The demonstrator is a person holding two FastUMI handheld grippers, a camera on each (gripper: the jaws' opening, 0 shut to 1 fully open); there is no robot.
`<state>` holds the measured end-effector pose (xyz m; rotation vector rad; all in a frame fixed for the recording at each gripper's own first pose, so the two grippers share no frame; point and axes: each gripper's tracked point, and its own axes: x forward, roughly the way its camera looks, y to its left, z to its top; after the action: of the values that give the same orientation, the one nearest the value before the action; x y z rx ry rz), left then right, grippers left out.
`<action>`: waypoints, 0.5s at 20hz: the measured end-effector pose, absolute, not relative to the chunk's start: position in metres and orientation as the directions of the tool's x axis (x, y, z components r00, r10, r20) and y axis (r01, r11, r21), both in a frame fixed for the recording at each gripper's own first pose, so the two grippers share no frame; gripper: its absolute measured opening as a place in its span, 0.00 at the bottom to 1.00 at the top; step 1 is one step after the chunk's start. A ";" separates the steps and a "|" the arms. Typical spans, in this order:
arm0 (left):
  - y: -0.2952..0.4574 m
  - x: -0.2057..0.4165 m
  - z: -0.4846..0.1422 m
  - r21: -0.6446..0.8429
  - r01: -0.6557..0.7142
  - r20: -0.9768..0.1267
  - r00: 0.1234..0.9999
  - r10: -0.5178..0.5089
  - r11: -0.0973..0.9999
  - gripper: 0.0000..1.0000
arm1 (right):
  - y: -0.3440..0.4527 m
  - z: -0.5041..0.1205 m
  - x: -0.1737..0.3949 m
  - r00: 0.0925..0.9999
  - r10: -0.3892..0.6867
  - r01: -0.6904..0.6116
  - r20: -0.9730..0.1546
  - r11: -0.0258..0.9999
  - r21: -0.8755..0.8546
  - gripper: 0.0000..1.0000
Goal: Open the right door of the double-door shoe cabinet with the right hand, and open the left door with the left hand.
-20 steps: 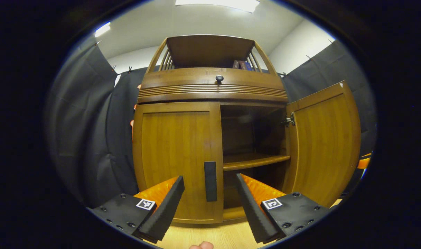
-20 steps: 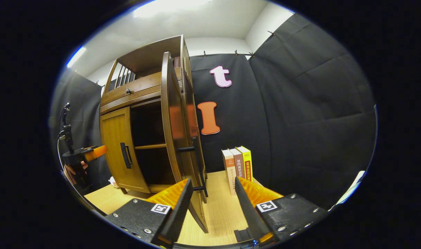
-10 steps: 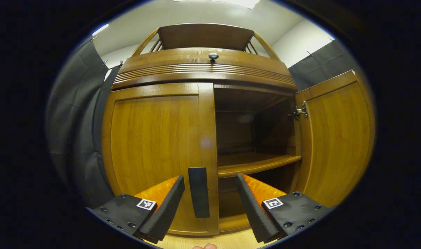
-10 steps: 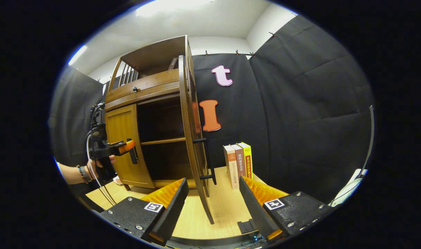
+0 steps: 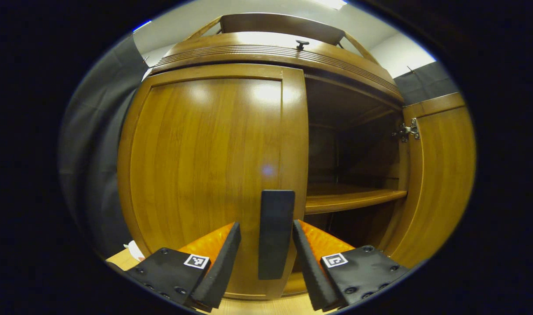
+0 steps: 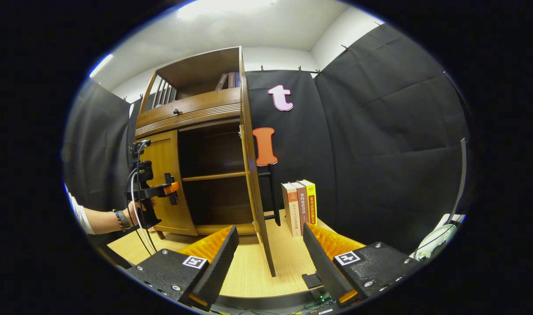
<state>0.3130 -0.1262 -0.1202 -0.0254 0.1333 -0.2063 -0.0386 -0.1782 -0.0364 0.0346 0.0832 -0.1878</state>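
Closest in the left gripper view, the left claw [image 5: 263, 258] sits at the bottom centre with its fingers apart, one on either side of the left handle [image 5: 275, 232]; whether either finger touches the handle cannot be told. Behind the handle, the left door [image 5: 205, 170] is shut and takes up the middle and left of the frame. To its right the cabinet [image 5: 284, 52] stands open, with a shelf [image 5: 349, 199] across the dark inside. At the right edge, the right door [image 5: 441, 175] is swung wide on its hinge [image 5: 407, 130].

Nearest in the right gripper view, the right claw [image 6: 268, 258] hangs at the bottom centre, fingers apart and holding nothing, above the desk [image 6: 249, 267]. Just beyond it the right door [image 6: 255, 192] stands edge-on in the middle of the frame, its handle [image 6: 273, 192] on the far side. Right of the door, three books [image 6: 299, 208] stand upright on the desk against the wall. At centre left, a hand [image 6: 139, 210] holds the left claw [image 6: 172, 190] at the left door [image 6: 168, 183].
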 end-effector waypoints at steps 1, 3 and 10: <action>-0.127 0.314 -0.121 -0.028 0.209 -0.132 0.969 -0.211 0.978 0.76 | -0.177 -0.038 -0.041 0.978 -0.188 0.190 -0.088 0.982 0.018 0.91; -0.125 0.315 -0.119 -0.004 0.206 -0.116 0.972 -0.205 0.979 0.77 | -0.175 -0.042 -0.044 0.978 -0.189 0.191 -0.092 0.981 0.011 0.91; -0.138 0.311 -0.118 0.022 0.206 -0.104 0.974 -0.202 0.978 0.36 | -0.177 -0.061 -0.045 0.968 -0.209 0.216 -0.142 0.976 0.036 0.91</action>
<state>0.3109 -0.1377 -0.1175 0.0323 0.1013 -0.2058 -0.0455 -0.1771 -0.0612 0.0515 0.1380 -0.2150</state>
